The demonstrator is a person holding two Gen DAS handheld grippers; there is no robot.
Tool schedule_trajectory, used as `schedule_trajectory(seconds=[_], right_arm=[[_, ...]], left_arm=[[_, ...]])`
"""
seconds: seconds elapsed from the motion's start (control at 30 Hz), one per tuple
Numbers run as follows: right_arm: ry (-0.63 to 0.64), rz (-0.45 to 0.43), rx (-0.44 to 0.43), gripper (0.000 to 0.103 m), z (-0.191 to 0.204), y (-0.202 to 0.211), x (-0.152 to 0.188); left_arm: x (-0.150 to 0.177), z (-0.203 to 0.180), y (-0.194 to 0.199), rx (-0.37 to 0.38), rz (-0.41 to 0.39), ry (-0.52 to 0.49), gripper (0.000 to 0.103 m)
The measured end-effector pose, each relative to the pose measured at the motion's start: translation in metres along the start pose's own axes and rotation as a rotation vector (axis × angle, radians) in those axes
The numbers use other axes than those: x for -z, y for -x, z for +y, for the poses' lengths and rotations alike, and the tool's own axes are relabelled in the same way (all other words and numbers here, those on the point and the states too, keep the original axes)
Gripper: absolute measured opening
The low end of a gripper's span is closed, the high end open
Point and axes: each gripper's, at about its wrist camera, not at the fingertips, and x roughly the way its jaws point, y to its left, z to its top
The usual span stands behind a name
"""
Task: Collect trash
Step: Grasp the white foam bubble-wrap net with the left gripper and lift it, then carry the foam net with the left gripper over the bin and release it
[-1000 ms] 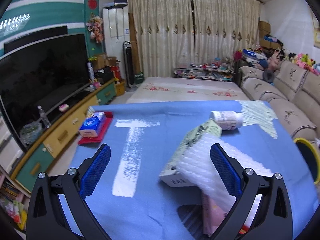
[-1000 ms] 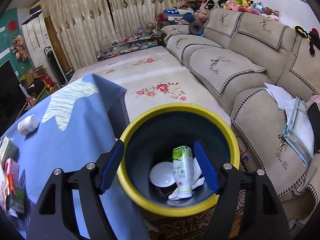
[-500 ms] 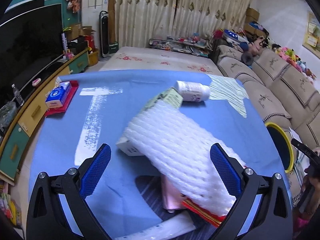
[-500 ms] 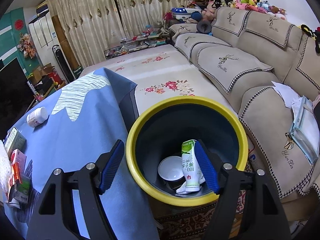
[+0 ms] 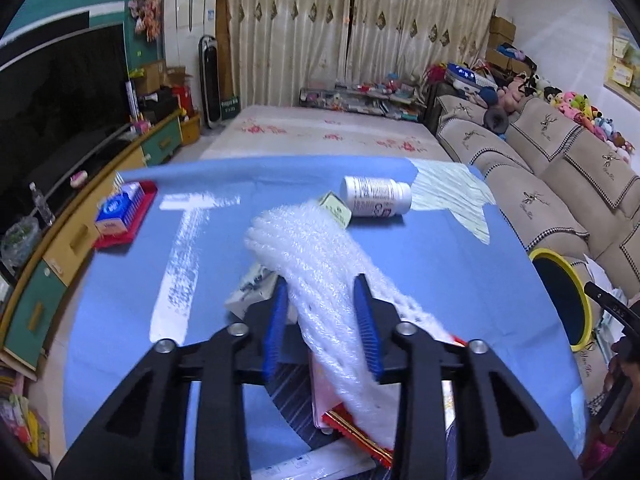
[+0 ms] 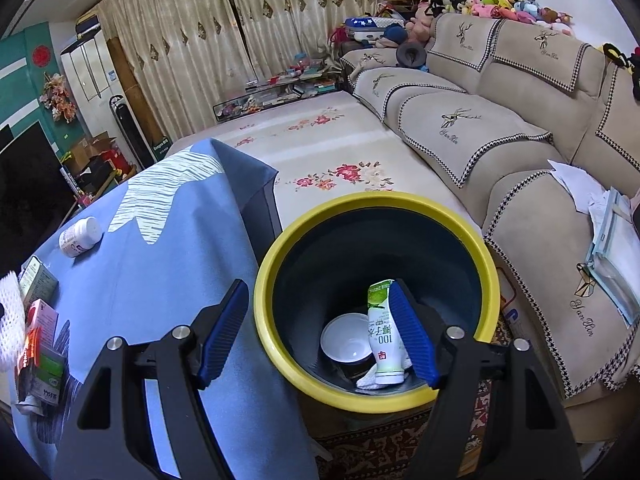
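We squeeze our left gripper (image 5: 322,322) in on the white foam net (image 5: 316,256); its jaws are closing with the net between them. The net lies on the blue surface (image 5: 440,264), near the white bottle (image 5: 376,200). Our right gripper (image 6: 316,336) hangs spread wide above the yellow bin (image 6: 376,308), holding nothing.

"100" on carton (image 6: 383,336) in bin (image 6: 280,240).
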Motion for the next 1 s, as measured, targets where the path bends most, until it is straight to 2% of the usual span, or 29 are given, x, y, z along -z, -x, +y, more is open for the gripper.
schedule_trajectory(seconds=[0.07,0.3,0.43,0.53,0.77,0.9,1.0], right_arm=[[0.002,-0.003,-0.005,0.069,0.001,0.001,0.0],[0.01,-0.022,-0.02,0.069,0.002,0.01,-0.001],[0.012,-0.036,-0.018,0.069,0.0,0.018,0.0],[0.019,-0.051,-0.005,0.069,-0.002,0.024,0.001],[0.03,-0.087,0.027,0.069,-0.016,0.044,0.003],[0.015,-0.116,0.072,0.069,-0.04,0.061,0.007],[-0.009,-0.131,0.097,0.069,-0.06,0.069,0.009]], left_arm=[[-0.002,-0.001,0.006,-0.001,-0.018,-0.014,0.023],[-0.023,-0.013,0.049,-0.022,-0.137,-0.076,0.022],[-0.04,-0.022,0.069,0.021,-0.16,-0.104,0.022],[-0.047,-0.038,0.083,0.013,-0.194,-0.153,0.022],[-0.045,-0.107,0.08,0.113,-0.175,-0.24,0.022],[-0.04,-0.162,0.065,0.181,-0.149,-0.299,0.022],[-0.037,-0.204,0.051,0.198,-0.142,-0.34,0.022]])
